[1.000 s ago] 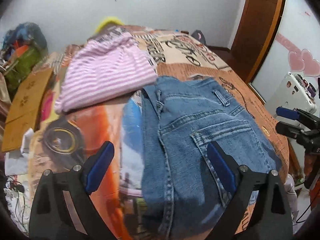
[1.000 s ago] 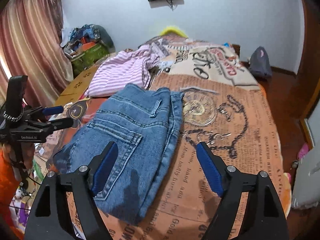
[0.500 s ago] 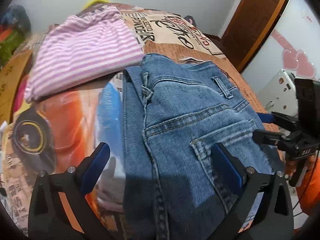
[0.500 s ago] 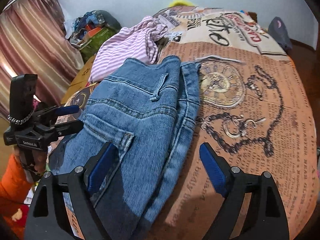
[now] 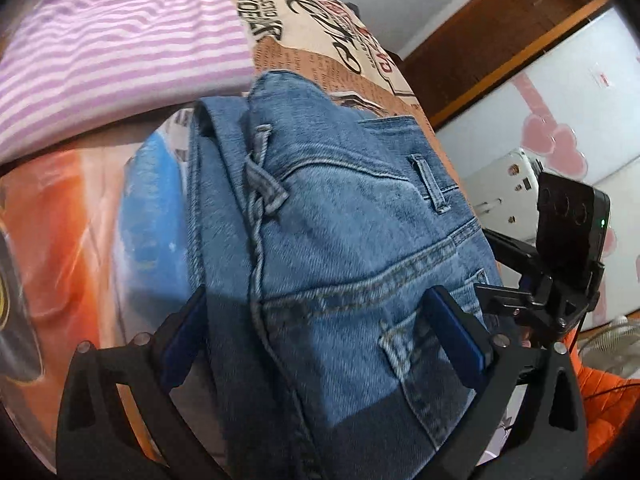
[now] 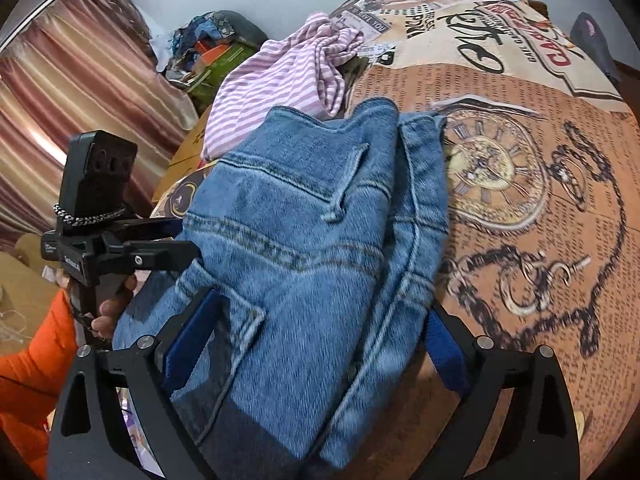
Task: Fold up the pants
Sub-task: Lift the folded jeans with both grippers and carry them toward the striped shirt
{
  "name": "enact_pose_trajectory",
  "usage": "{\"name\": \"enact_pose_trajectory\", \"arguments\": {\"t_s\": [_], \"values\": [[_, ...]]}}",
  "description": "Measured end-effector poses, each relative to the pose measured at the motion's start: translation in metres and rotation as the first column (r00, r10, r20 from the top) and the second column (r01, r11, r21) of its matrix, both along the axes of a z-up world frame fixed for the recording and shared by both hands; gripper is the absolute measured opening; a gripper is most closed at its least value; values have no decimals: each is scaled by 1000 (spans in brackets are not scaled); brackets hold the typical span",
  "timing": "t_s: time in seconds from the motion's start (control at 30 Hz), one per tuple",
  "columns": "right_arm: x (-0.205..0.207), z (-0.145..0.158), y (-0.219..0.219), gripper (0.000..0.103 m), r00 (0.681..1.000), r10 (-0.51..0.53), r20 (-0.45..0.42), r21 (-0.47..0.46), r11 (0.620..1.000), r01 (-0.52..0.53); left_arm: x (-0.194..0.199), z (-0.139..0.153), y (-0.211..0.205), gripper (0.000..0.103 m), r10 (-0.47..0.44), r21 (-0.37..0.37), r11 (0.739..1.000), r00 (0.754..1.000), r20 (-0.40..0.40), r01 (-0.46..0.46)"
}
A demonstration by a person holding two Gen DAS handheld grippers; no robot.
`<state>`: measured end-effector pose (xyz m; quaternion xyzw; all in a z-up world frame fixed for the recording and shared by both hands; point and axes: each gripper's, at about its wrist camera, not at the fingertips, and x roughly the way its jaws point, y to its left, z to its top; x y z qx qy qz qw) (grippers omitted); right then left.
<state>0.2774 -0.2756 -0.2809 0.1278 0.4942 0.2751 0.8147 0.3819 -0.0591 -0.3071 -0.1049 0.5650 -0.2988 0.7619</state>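
jeans [image 5: 344, 248], folded into a thick blue bundle, fill the middle of both my views, lying on the printed bedspread [image 6: 540, 208] with a pink striped garment [image 5: 120, 48] behind them at the upper left. my left gripper [image 5: 320, 340] has its fingers spread wide over the denim, not pressing it. my right gripper [image 6: 316, 344] is opening, fingers straddling the bundle's near end, pads off the cloth.
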Motion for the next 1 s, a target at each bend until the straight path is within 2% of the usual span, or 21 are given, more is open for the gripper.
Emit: {"name": "enact_pose_trajectory", "arguments": {"t_s": [0.13, 0.17, 0.27, 0.37, 0.47, 0.63, 0.7, 0.77, 1.0], "values": [[7, 0, 1, 94, 1000, 5, -5, 5, 1000, -5, 10, -1, -10, 102, -19, 10, 1000, 1000, 5, 19], [7, 0, 0, 93, 1000, 3, -8, 9, 1000, -3, 9, 1, -13, 97, -28, 14, 1000, 1000, 14, 28], [2, 3, -1, 83, 1000, -10, 5, 2, 1000, 10, -1, 12, -20, 89, -48, 57, 997, 996, 81, 43], [-2, 6, -7, 67, 999, -33, 10, -7, 999, 33, -9, 18, -20, 86, -41, 79, 996, 994, 104, 32], [-6, 11, -9, 62, 1000, -25, 11, -22, 999, 25, -18, 24, -24, 83, -43, 95, 995, 991, 125, 31], [-21, 23, 0, 53, 998, -3, 62, -85, 996, 8, -33, 34, -25, 80, -44, 119, 993, 986, 160, 25], [-26, 26, -1, 41, 997, -11, 73, -90, 996, 18, -40, 39, -24, 79, -41, 125, 992, 984, 174, 19], [-29, 28, -3, 35, 997, -21, 74, -79, 996, 27, -46, 45, -23, 77, -39, 134, 991, 981, 192, 13], [-40, 42, 7, 32, 991, -16, 130, -112, 993, 31, -69, 67, -25, 74, -46, 181, 983, 959, 279, -6]]}}
